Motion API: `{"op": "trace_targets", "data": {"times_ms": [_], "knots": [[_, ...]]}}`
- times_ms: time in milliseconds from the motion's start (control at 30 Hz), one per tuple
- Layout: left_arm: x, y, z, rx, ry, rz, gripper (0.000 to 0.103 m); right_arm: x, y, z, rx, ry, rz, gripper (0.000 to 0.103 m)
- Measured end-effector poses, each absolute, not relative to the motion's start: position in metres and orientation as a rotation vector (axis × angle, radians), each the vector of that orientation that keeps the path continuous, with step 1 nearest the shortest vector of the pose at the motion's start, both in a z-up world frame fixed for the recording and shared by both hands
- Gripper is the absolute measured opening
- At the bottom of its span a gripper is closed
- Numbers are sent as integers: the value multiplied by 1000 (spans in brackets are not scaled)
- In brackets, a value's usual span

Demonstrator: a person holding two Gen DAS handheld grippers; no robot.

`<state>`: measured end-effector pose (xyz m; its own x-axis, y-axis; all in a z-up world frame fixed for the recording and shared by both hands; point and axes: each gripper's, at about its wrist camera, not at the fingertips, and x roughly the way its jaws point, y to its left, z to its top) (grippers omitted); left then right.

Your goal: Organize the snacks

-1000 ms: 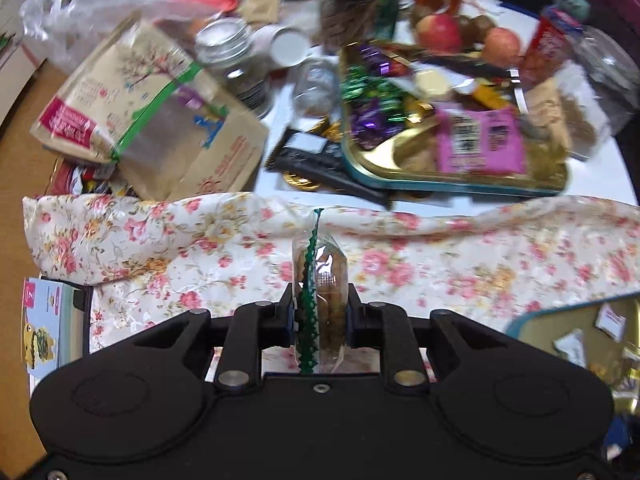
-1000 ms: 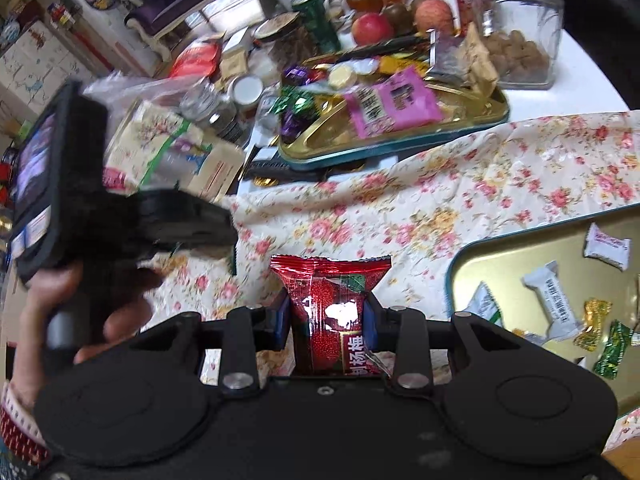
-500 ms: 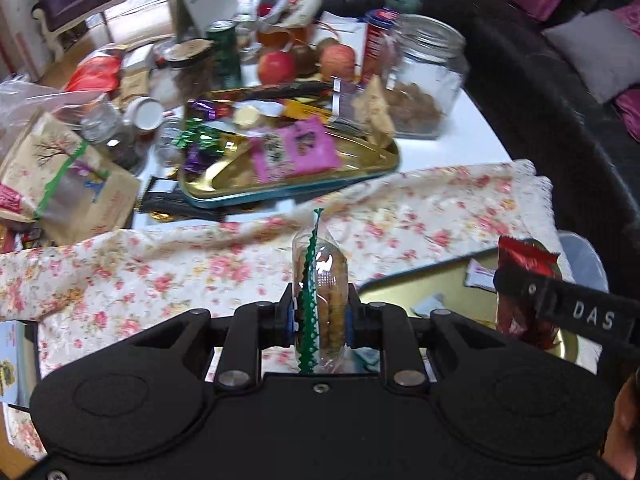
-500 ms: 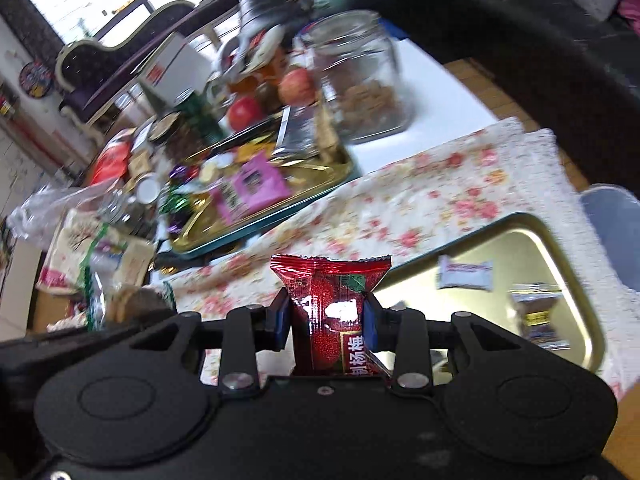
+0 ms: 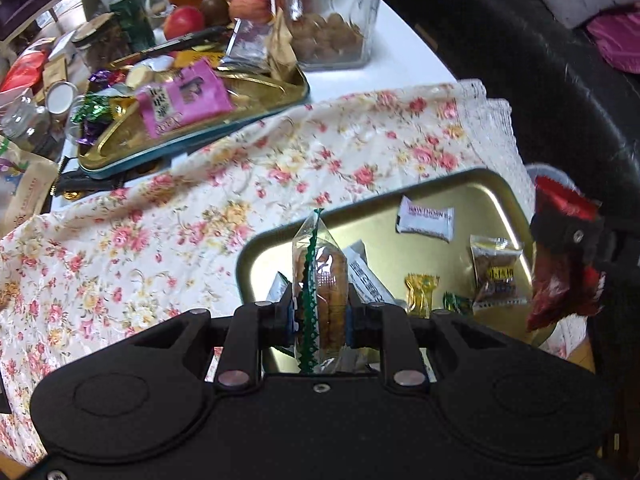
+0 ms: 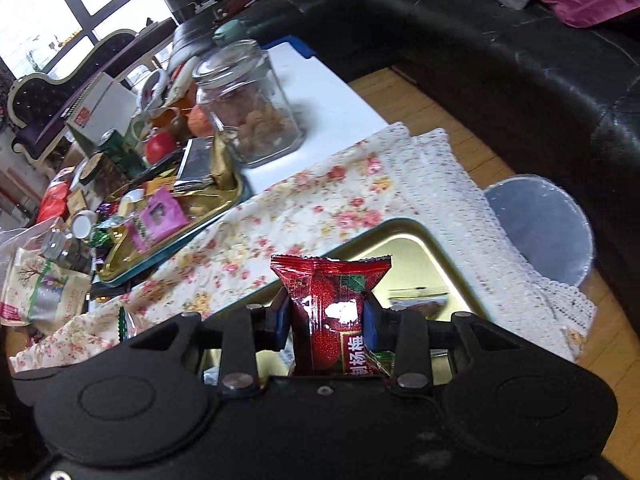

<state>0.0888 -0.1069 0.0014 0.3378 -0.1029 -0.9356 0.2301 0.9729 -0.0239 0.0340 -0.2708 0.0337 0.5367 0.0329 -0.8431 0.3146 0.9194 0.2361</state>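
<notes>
My left gripper (image 5: 319, 316) is shut on a clear cookie packet with a green serrated seam (image 5: 320, 276), held above the near end of the gold tray (image 5: 472, 184). Several wrapped snacks lie in that tray, among them a white packet (image 5: 426, 219) and a brown one (image 5: 496, 266). My right gripper (image 6: 325, 320) is shut on a red waxberry snack packet (image 6: 332, 304) above the same tray (image 6: 404, 236). The right gripper with its red packet also shows in the left wrist view (image 5: 560, 256), over the tray's right edge.
A second gold tray (image 5: 256, 118) full of snacks lies at the back on the floral cloth (image 5: 160, 220). A glass jar of nuts (image 5: 332, 16), fruit (image 5: 184, 22) and paper bags crowd the far table. A grey bin (image 6: 540, 224) and black sofa (image 6: 500, 52) stand right.
Both grippers have swung right and down over the near gold tray, still holding their packets. The tray now fills the view under both.
</notes>
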Motion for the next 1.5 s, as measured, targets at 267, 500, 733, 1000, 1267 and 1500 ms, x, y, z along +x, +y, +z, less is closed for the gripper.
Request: {"op": "trace_targets", "data": {"times_ms": [267, 500, 733, 1000, 1267, 1500], "knots": [[87, -124, -21, 185, 1261, -197, 29, 34, -284, 27, 400, 1004, -200, 37], [88, -133, -23, 193, 1262, -206, 29, 35, -280, 22, 378, 1026, -197, 37], [86, -135, -14, 186, 1218, -229, 42, 35, -281, 21, 375, 1029, -204, 37], [84, -133, -2, 199, 1155, -209, 56, 39, -277, 20, 377, 1035, -207, 37], [84, -125, -7, 180, 1194, -186, 56, 40, -278, 23, 414, 1008, -214, 48], [82, -122, -4, 175, 1190, -172, 56, 41, -281, 21, 415, 1032, -235, 48]]}}
